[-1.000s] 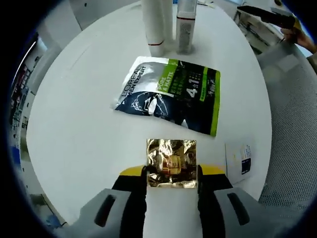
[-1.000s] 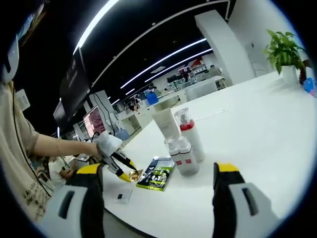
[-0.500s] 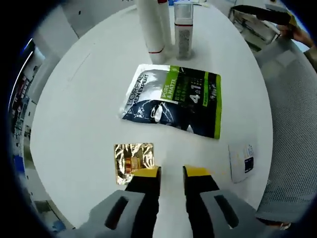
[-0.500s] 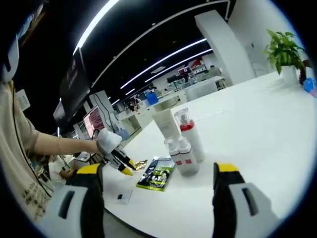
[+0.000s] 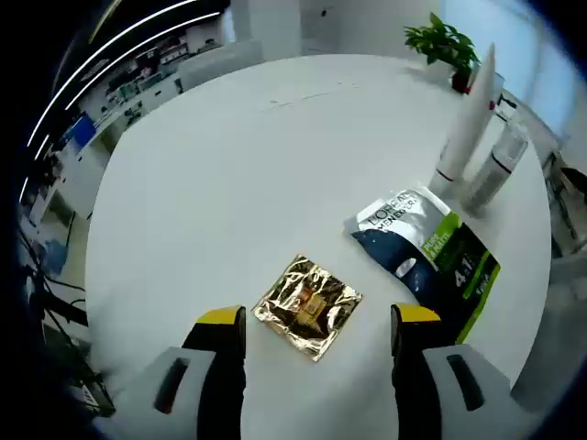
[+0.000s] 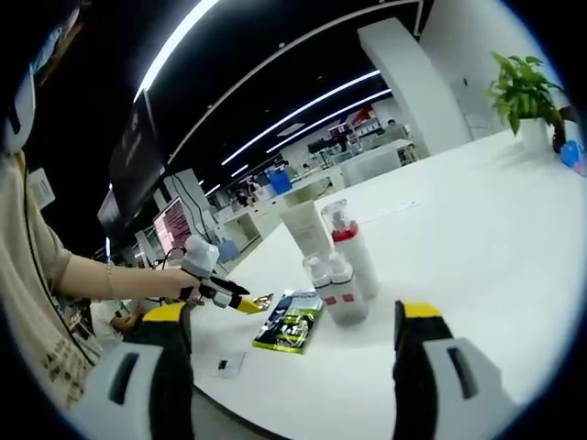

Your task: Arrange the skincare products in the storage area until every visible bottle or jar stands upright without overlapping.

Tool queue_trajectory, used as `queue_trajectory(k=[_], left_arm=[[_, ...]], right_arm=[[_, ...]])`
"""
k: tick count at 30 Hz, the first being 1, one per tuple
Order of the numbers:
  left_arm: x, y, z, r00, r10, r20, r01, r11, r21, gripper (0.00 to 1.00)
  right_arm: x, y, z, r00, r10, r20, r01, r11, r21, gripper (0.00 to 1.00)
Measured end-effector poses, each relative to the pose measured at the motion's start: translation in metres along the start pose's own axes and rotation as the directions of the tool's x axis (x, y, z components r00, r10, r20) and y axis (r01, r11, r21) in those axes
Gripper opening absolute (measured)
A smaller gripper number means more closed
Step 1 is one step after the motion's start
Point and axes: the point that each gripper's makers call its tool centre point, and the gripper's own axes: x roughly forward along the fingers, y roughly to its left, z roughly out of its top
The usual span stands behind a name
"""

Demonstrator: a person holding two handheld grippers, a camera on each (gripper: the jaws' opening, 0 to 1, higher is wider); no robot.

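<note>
A crinkled gold sachet (image 5: 307, 305) lies flat on the white round table (image 5: 229, 165). My left gripper (image 5: 318, 316) is open above it, one jaw on each side, neither touching. A dark and green pouch (image 5: 426, 257) lies flat to the right. Behind it a white tube (image 5: 463, 128) and a clear bottle (image 5: 495, 170) stand upright. In the right gripper view, my right gripper (image 6: 292, 312) is open and holds nothing. Beyond it stand the white tube (image 6: 307, 229), a red-collared pump bottle (image 6: 348, 243) and two small bottles (image 6: 335, 289), with the pouch (image 6: 292, 321) lying beside them.
A potted plant (image 5: 445, 41) stands at the table's far edge. A small white card (image 6: 227, 365) lies near the front edge, left of the pouch. A person's hand holds the left gripper (image 6: 215, 291) over the table's left side. Bare tabletop (image 6: 477, 229) spreads to the right.
My left gripper went from shut beside the gold sachet to wide open around it, and its view swung round. The right gripper has stayed put.
</note>
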Motion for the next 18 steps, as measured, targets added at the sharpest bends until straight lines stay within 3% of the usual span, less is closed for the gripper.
queue_trajectory(k=[4, 9, 15, 18], left_arm=[[-0.0002, -0.0041, -0.0035, 0.999, 0.037, 0.001, -0.037, 0.996, -0.077, 0.64], [-0.0015, -0.0063, 0.0029, 0.99, 0.136, 0.048, -0.125, 0.975, -0.185, 0.63], [-0.003, -0.0021, 0.0021, 0.973, 0.226, 0.05, -0.204, 0.938, -0.281, 0.58], [0.0005, -0.0026, -0.0004, 0.97, 0.24, 0.046, -0.215, 0.927, -0.308, 0.56]], right_arm=[[0.0004, -0.002, -0.0007, 1.0, -0.001, -0.002, 0.001, 1.0, 0.006, 0.92], [0.0015, -0.0031, -0.0022, 1.0, -0.003, -0.009, 0.003, 1.0, 0.006, 0.92], [0.0011, -0.0041, -0.0022, 1.0, -0.006, -0.008, 0.006, 1.0, 0.011, 0.92], [0.0014, -0.0043, -0.0033, 1.0, -0.004, -0.014, 0.004, 1.0, 0.011, 0.92]])
